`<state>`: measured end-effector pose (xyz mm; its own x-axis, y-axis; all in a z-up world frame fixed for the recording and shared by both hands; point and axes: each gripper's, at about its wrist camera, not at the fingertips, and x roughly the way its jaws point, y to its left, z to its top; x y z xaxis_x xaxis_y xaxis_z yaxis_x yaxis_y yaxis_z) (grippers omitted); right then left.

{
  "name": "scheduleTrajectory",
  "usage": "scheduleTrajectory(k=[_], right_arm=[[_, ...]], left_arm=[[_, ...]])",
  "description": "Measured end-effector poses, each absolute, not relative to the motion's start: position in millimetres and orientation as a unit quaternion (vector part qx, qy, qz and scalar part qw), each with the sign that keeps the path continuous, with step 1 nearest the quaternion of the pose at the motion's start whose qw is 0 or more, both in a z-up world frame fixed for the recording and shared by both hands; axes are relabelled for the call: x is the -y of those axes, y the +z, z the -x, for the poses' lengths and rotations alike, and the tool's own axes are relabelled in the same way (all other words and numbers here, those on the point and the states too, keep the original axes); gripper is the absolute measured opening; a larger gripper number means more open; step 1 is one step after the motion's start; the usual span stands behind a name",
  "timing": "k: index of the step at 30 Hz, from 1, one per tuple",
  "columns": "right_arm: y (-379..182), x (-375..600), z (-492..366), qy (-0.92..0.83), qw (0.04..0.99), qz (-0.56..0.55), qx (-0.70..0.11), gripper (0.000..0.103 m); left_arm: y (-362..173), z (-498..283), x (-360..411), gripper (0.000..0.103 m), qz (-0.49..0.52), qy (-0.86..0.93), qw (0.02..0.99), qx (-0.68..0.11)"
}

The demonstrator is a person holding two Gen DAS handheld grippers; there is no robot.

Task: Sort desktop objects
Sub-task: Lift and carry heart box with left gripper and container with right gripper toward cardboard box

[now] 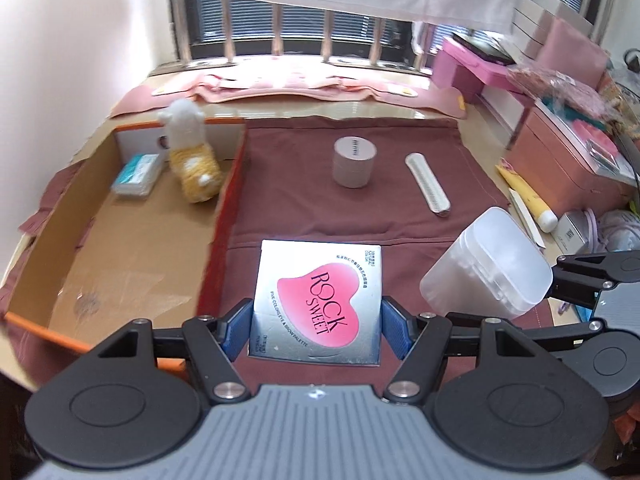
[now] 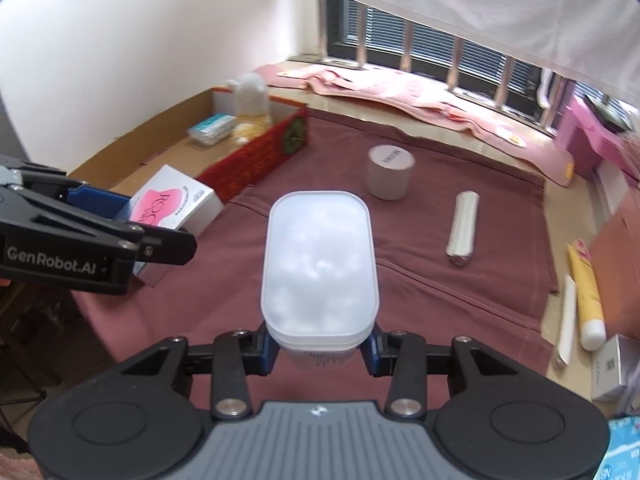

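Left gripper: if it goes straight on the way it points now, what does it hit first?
Likely the maroon cloth just beyond the held palette box. The left gripper points steeply down at bare cloth; the round jar lies farther along. Depth is uncertain.

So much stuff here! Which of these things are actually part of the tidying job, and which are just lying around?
Part of the job:
- eye palette box, held in left gripper
- frosted plastic container, held in right gripper
- round jar
- silver wrapped roll
- cardboard box holding plush toy and blue packet

Lying about:
- yellow tube
- pink boxes
- pink cloth
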<state>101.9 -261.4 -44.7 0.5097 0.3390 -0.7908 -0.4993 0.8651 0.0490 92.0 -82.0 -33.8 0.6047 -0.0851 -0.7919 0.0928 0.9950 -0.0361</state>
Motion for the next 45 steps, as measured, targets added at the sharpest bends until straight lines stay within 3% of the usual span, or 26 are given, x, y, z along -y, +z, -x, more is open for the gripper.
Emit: scheduleTrajectory(k=[14, 45], right_arm=[[-24.5, 205.7, -75.7, 0.281, 0.857, 0.102, -0.419, 0.04], [6.4, 59.9, -19.2, 0.171, 0.895, 0.057, -0.409, 0.04]], left_arm=[[-12.0, -51.1, 28.3, 0.068, 0.009, -0.009, 0.907, -0.421], [9.5, -24.0, -117.3, 0.068, -0.023, -0.068, 0.907, -0.415]])
